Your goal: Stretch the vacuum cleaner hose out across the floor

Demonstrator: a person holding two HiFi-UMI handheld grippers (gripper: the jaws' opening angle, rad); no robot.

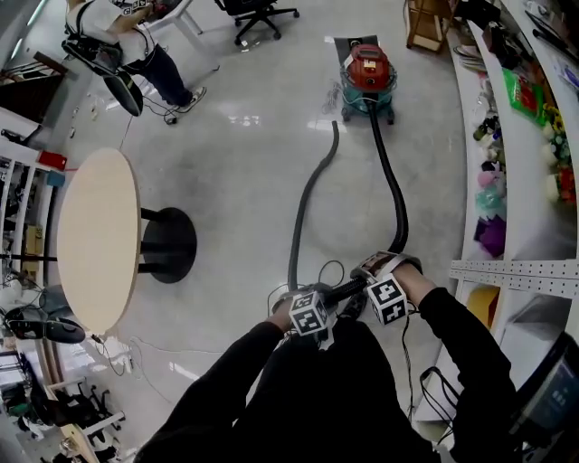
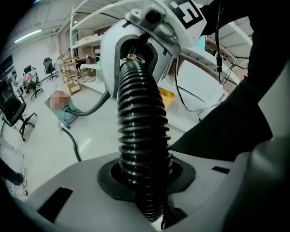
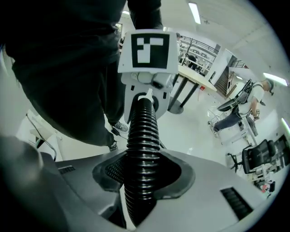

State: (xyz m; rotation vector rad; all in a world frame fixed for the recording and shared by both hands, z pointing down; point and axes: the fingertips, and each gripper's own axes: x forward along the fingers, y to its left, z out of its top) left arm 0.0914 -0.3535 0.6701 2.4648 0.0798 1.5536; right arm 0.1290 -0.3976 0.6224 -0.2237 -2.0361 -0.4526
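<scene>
A red vacuum cleaner [image 1: 369,70] stands on the floor far ahead. Its black ribbed hose [image 1: 394,194] curves from it down to my hands. My right gripper [image 1: 384,294] is shut on the hose, which lies in its pads [image 3: 179,174]. Close beside it, my left gripper [image 1: 312,312] is shut on the same hose [image 2: 140,122], with a short stretch [image 1: 348,289] spanning the two. From the left gripper a greyer length [image 1: 306,203] runs back toward the vacuum, so the hose forms a long loop. Each gripper view shows the other gripper facing it: the right gripper [image 2: 145,41] and the left gripper [image 3: 146,68].
A round wooden table [image 1: 95,240] on a black pedestal base [image 1: 170,244] stands at the left. A person [image 1: 136,41] and an office chair [image 1: 258,14] are at the far left. White shelving [image 1: 520,118] lines the right side. Loose cables [image 1: 118,357] lie near the table.
</scene>
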